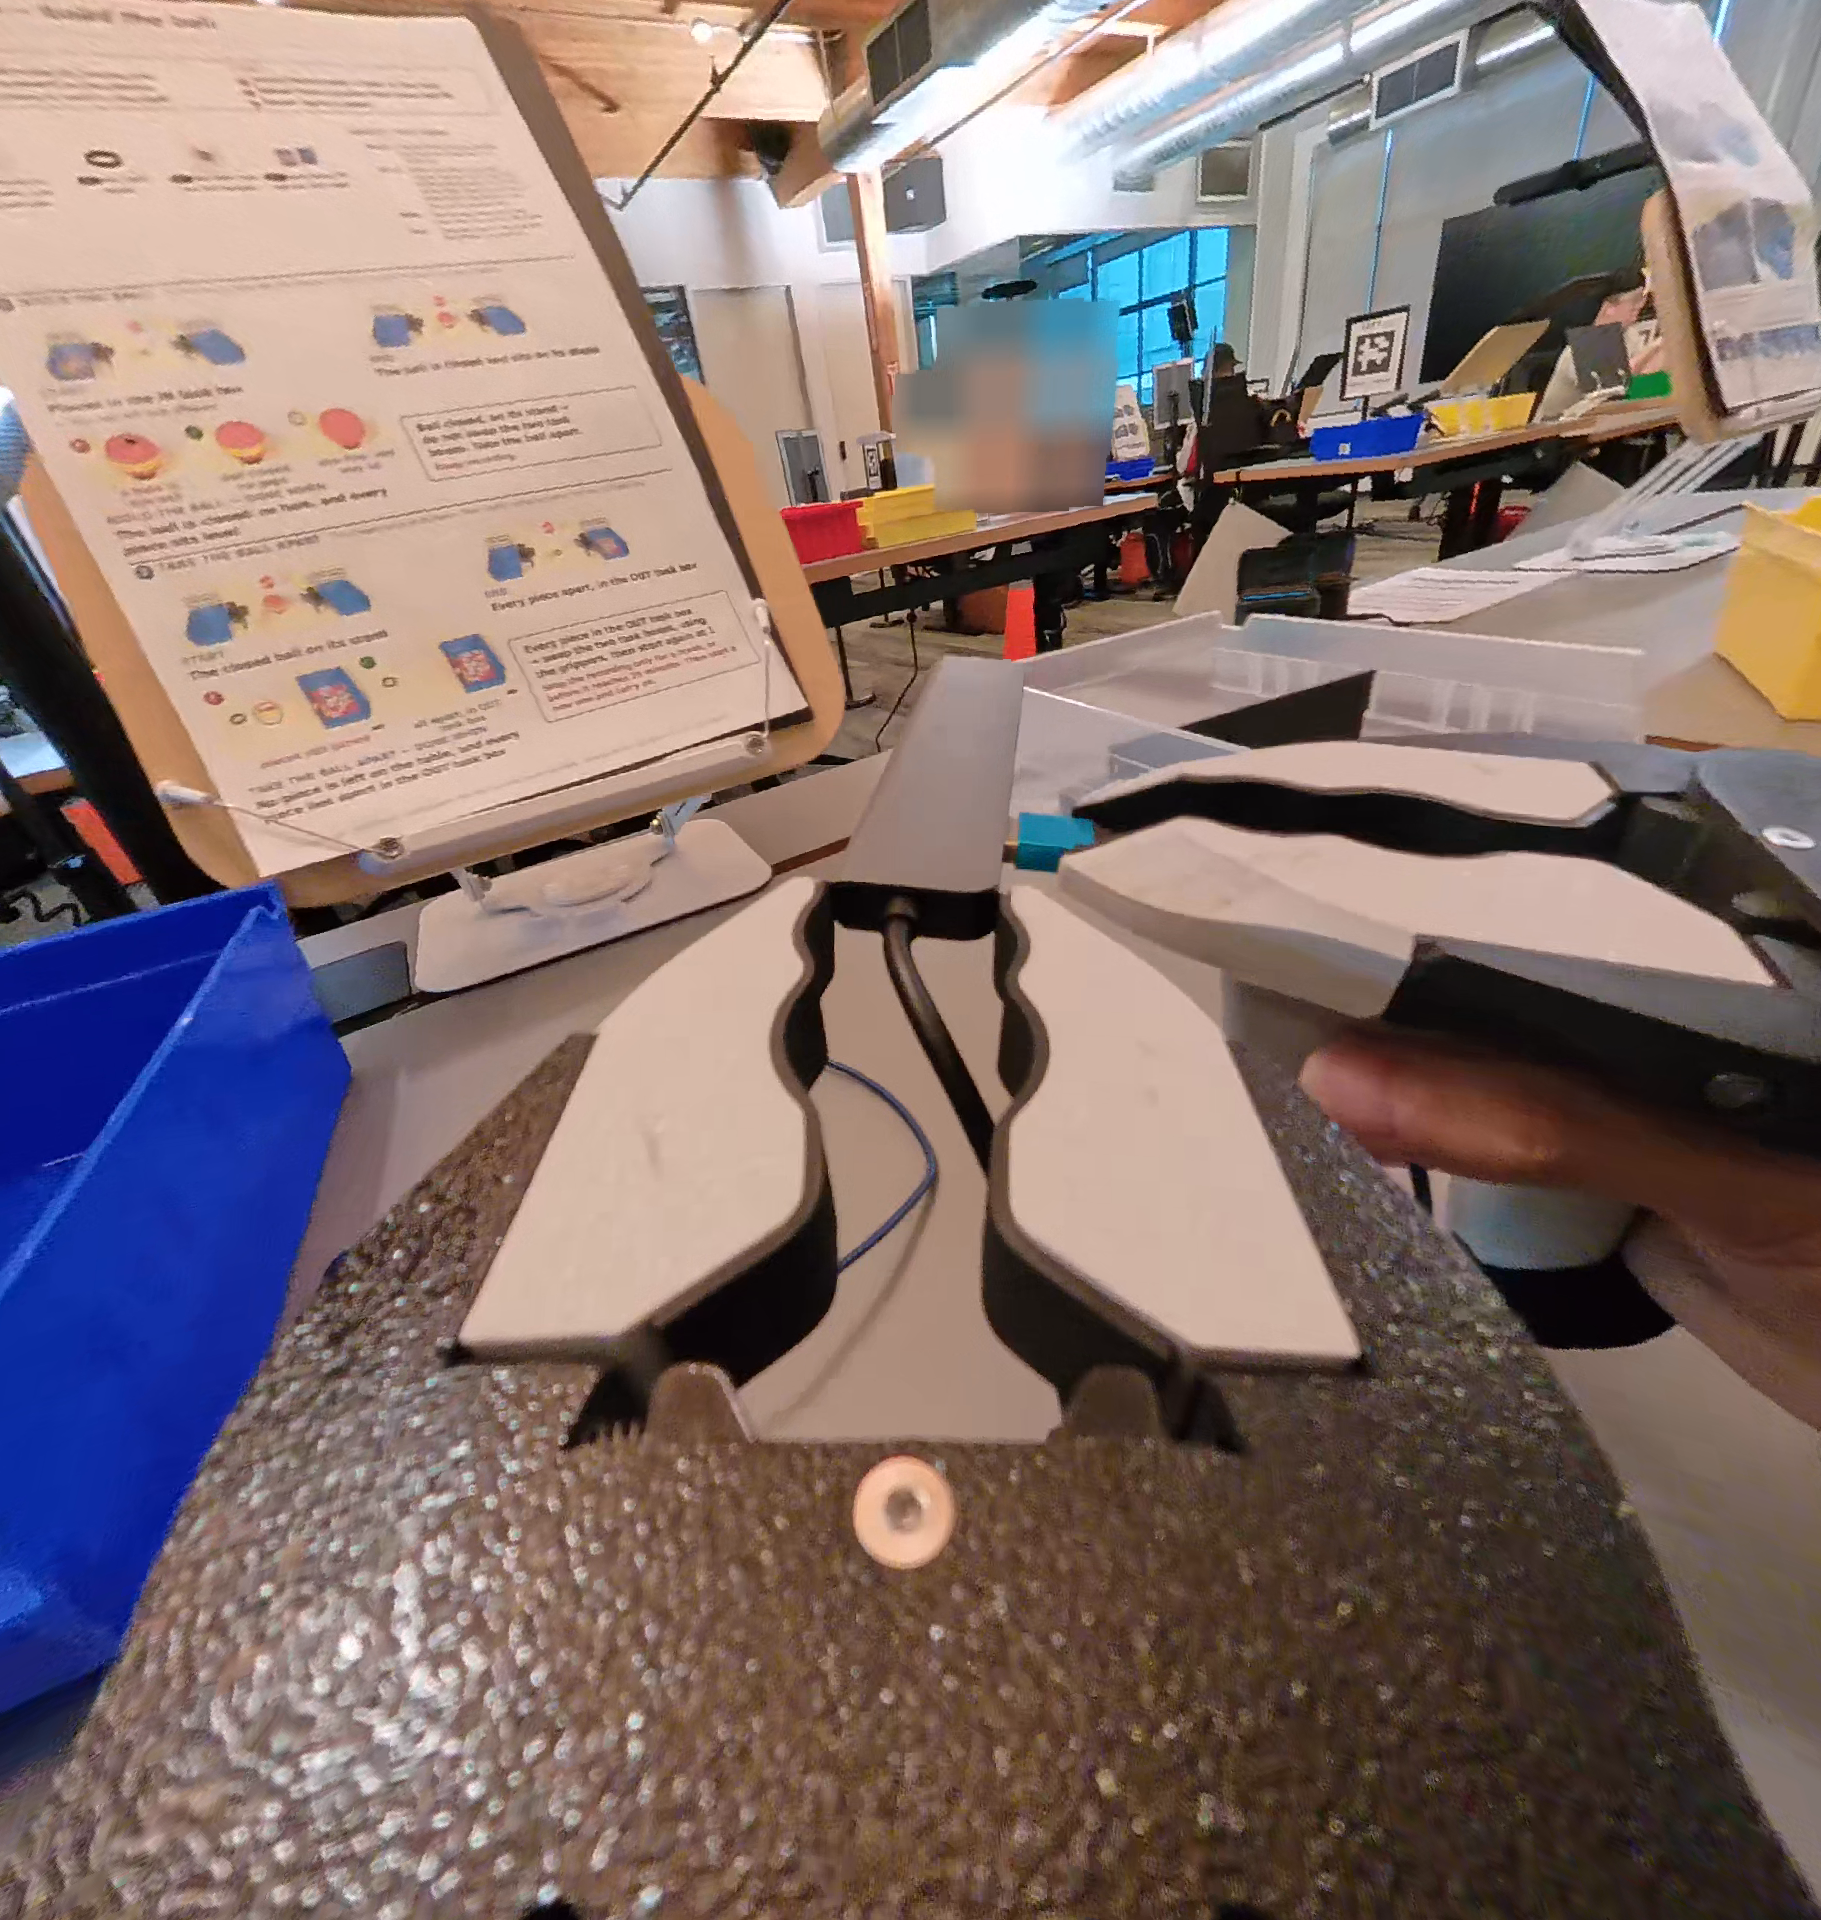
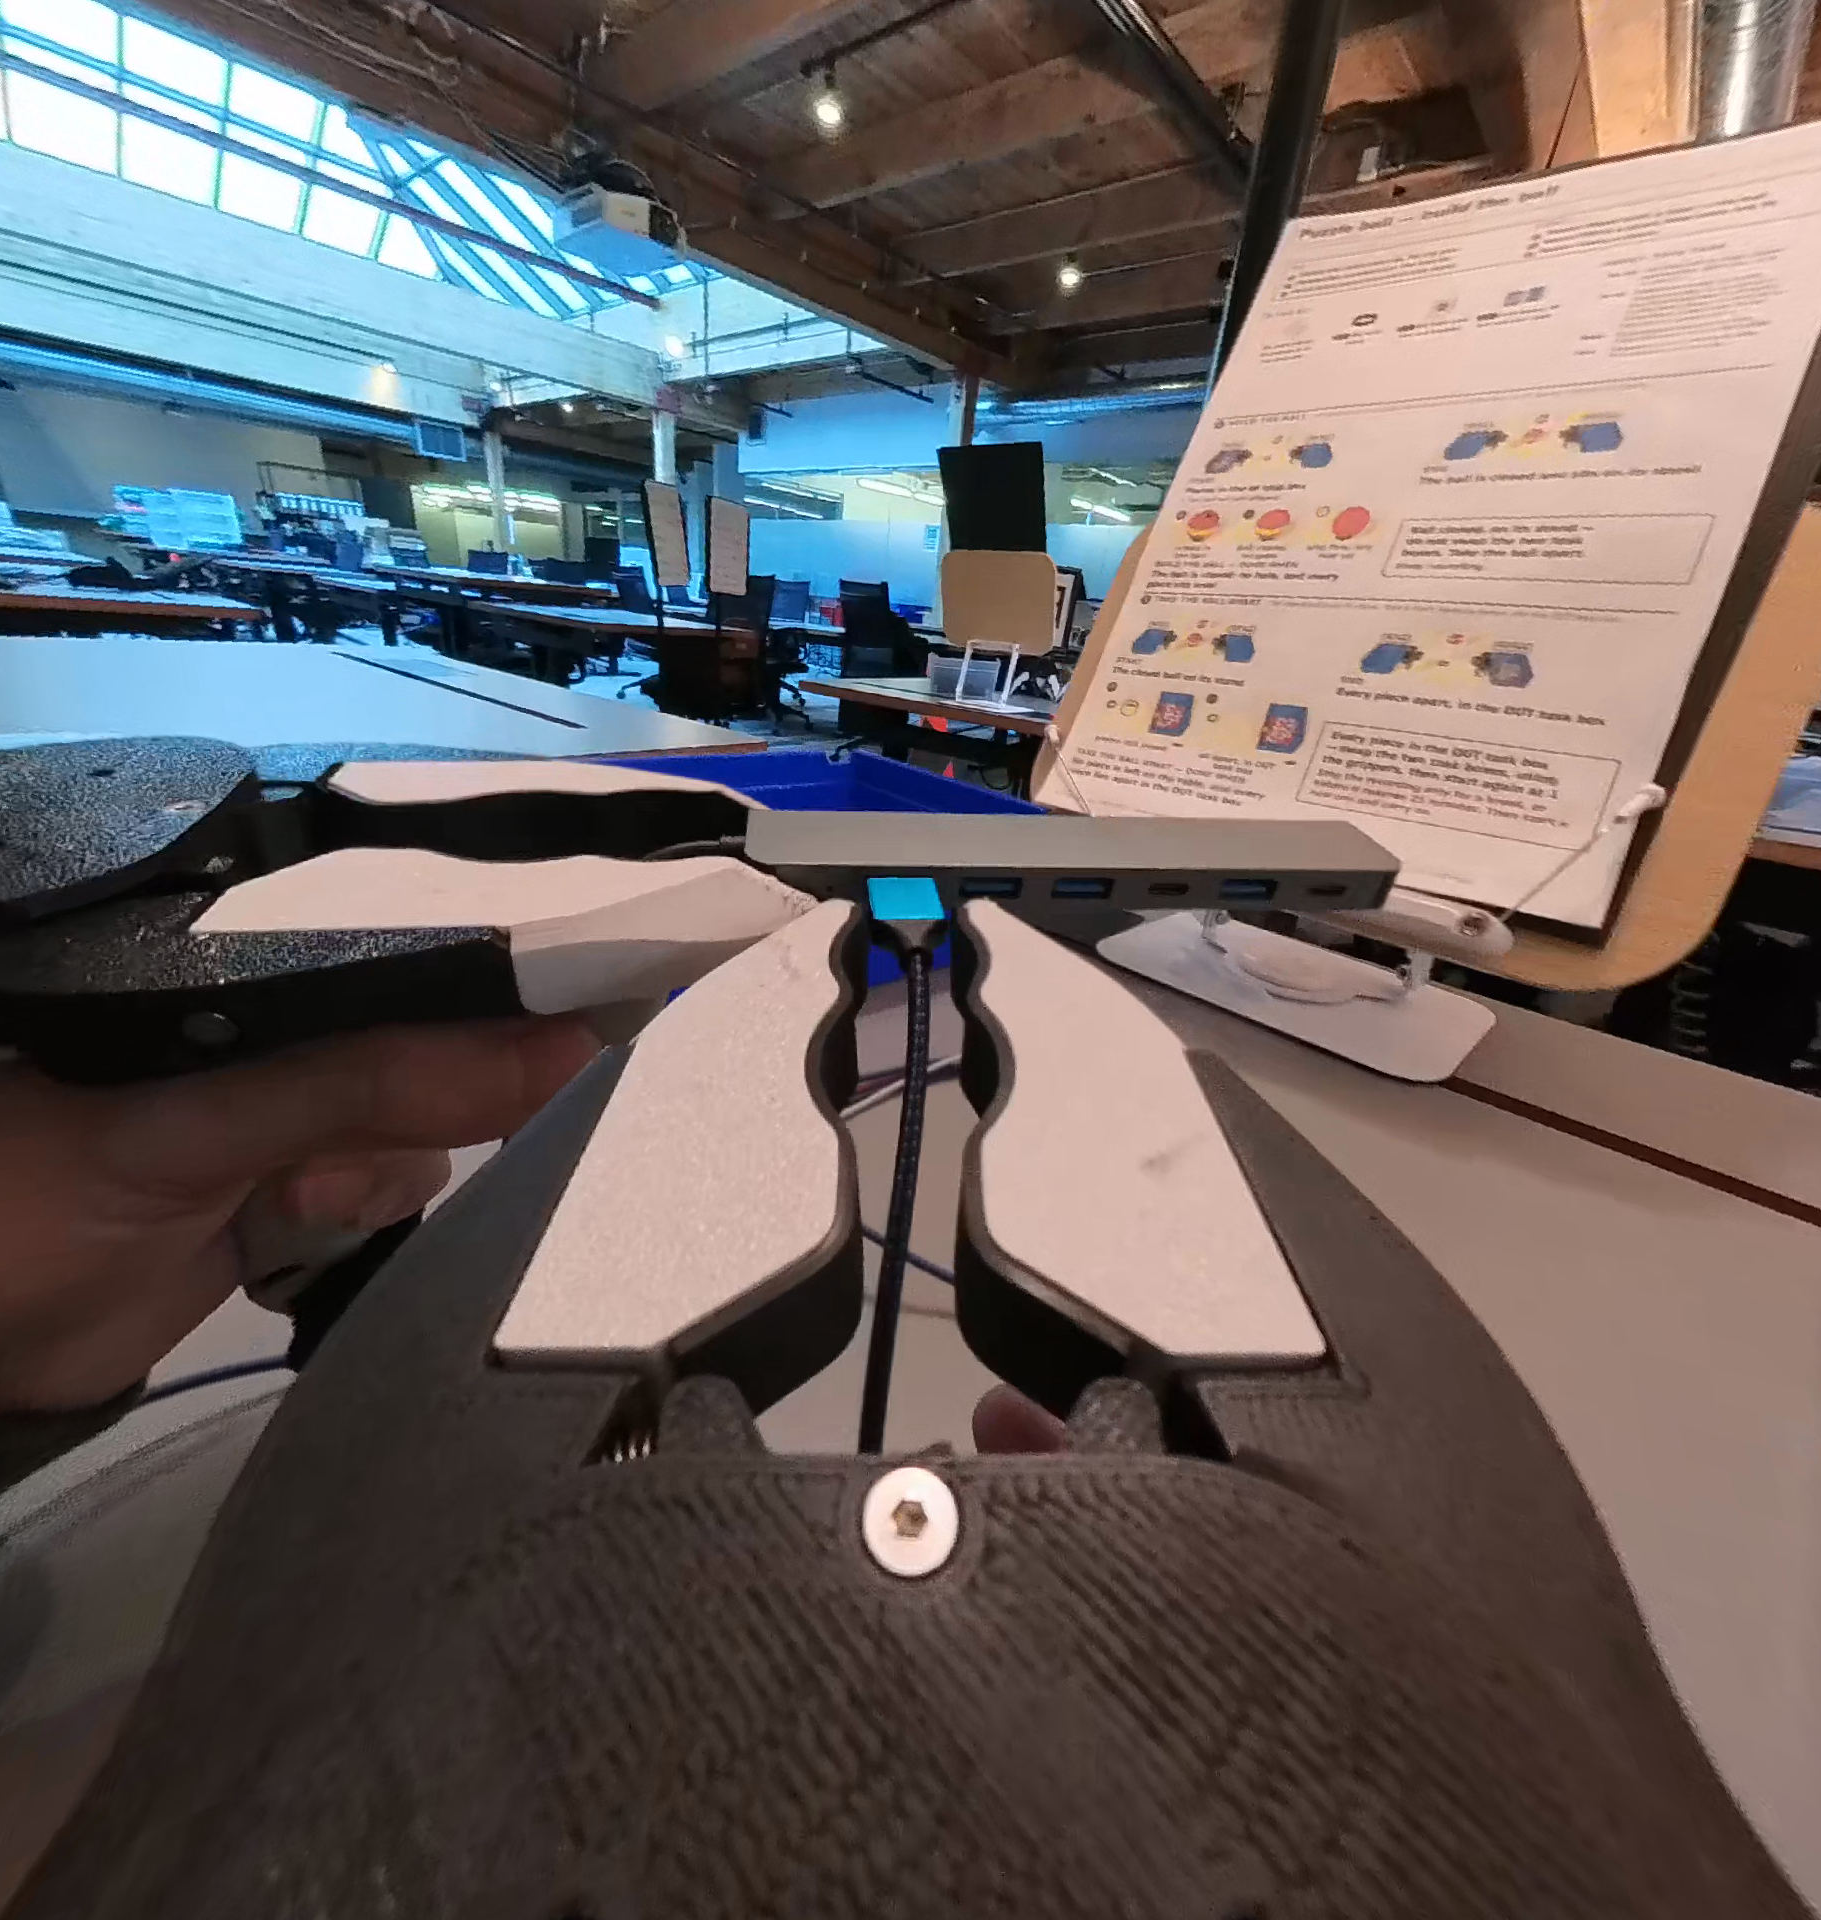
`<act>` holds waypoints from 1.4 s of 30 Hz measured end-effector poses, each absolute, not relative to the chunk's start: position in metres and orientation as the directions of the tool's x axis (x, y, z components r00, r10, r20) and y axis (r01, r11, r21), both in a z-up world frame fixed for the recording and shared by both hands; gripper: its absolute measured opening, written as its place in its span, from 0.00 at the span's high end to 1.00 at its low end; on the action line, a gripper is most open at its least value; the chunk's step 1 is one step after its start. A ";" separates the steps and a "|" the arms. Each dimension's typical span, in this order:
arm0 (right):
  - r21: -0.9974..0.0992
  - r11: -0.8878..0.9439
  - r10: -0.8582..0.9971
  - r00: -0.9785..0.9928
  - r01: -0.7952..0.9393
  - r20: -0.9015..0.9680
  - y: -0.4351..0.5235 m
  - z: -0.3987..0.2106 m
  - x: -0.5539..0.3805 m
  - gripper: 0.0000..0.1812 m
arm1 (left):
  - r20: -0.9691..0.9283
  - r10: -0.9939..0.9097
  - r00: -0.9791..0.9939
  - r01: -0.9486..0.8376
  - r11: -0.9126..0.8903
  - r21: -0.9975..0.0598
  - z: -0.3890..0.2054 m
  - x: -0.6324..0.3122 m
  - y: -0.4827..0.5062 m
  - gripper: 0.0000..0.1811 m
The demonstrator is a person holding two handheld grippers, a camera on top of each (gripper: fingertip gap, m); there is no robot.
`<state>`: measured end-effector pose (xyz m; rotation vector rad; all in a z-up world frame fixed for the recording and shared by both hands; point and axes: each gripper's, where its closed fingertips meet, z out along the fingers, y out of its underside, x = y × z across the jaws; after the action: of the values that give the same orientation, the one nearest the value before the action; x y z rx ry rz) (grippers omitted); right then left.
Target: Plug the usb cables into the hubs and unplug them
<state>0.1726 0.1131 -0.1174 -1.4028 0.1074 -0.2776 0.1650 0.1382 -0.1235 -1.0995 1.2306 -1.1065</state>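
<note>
The hub (image 2: 1072,852) is a slim grey bar held clear of the table (image 2: 1508,1143); its long axis runs across the right wrist view, with the row of ports facing the right gripper (image 2: 911,914); the left gripper (image 1: 911,899) holds the hub by the end from which its own black cable (image 1: 937,1029) leaves, fingers closed narrowly on that end, so that in the left wrist view the bar points straight away along the fingers; the right gripper is closed to a narrow gap on the bright blue plug (image 2: 904,899) of the braided cable (image 2: 895,1143), which trails back between its fingers; the plug sits at the port nearest the held end, directly ahead of the right fingertips; whether it is fully seated cannot be told; the plug axis lies square to the long axis of the hub, and this is the controlling relation; any insertion or withdrawal is judged to run along the right gripper's own forward line, with the left gripper bracing the bar against that force; a sideways pull would likely lever the plug in its port; a blue bin (image 1: 106,1195) and an instruction sheet on a stand (image 1: 366,468) lie beyond.
</note>
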 end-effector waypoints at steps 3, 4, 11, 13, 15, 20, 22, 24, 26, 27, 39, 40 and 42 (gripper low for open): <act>-0.979 0.140 -0.249 0.962 0.147 0.109 0.124 -0.110 0.169 0.93 | -0.121 -0.991 0.050 0.041 0.123 -0.992 -0.119 0.162 0.148 0.84; -0.978 0.142 -0.248 0.962 0.151 0.113 0.128 -0.108 0.168 0.93 | -0.116 -0.992 0.053 0.046 0.118 -0.992 -0.117 0.161 0.151 0.84; -0.987 0.120 -0.200 0.976 0.106 0.081 0.151 -0.109 0.165 0.93 | -0.110 -0.989 0.095 0.038 0.114 -0.993 -0.116 0.156 0.173 0.84; -0.989 0.097 -0.205 0.975 0.110 0.088 0.154 -0.112 0.165 0.93 | -0.109 -0.989 0.104 0.027 0.113 -0.993 -0.118 0.156 0.177 0.85; -0.988 0.065 -0.235 0.964 0.141 0.122 0.157 -0.113 0.164 0.93 | -0.100 -0.989 0.108 0.012 0.102 -0.995 -0.119 0.156 0.181 0.84; -0.986 0.013 -0.243 0.957 0.166 0.158 0.157 -0.116 0.162 0.93 | -0.140 -0.981 0.134 -0.002 0.141 -0.990 -0.121 0.155 0.186 0.84; -0.982 0.000 -0.262 0.948 0.189 0.183 0.142 -0.118 0.165 0.93 | -0.125 -0.955 0.270 0.002 0.131 -0.991 -0.118 0.146 0.224 0.85; -0.989 -0.031 -0.274 0.950 0.147 0.149 0.126 -0.127 0.177 0.93 | -0.045 -0.956 0.289 0.022 0.054 -0.998 -0.112 0.131 0.259 0.85; -0.993 -0.007 -0.304 0.946 0.119 0.115 0.112 -0.128 0.192 0.93 | 0.014 -0.957 0.290 0.066 0.006 -0.998 -0.101 0.120 0.271 0.85; -0.993 0.002 -0.331 0.938 0.115 0.108 0.106 -0.128 0.200 0.93 | 0.014 -0.958 0.287 0.072 0.007 -0.997 -0.097 0.118 0.270 0.85; -0.922 -0.198 -0.471 0.793 0.331 0.386 0.040 -0.115 0.257 0.93 | 0.018 -0.955 0.296 0.111 0.015 -0.994 -0.074 0.098 0.288 0.85; -0.913 -0.219 -0.432 0.804 0.345 0.408 0.042 -0.118 0.254 0.93 | 0.030 -0.953 0.303 0.127 0.009 -0.992 -0.069 0.093 0.292 0.85; -0.881 -0.249 -0.324 0.823 0.402 0.466 0.056 -0.124 0.240 0.93 | 0.051 -0.948 0.314 0.151 -0.003 -0.988 -0.060 0.083 0.300 0.85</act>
<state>0.2402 0.0561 -0.1243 -1.6897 -0.0614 -0.6827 0.0827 0.3004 -0.0604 -1.2549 0.8511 -1.0561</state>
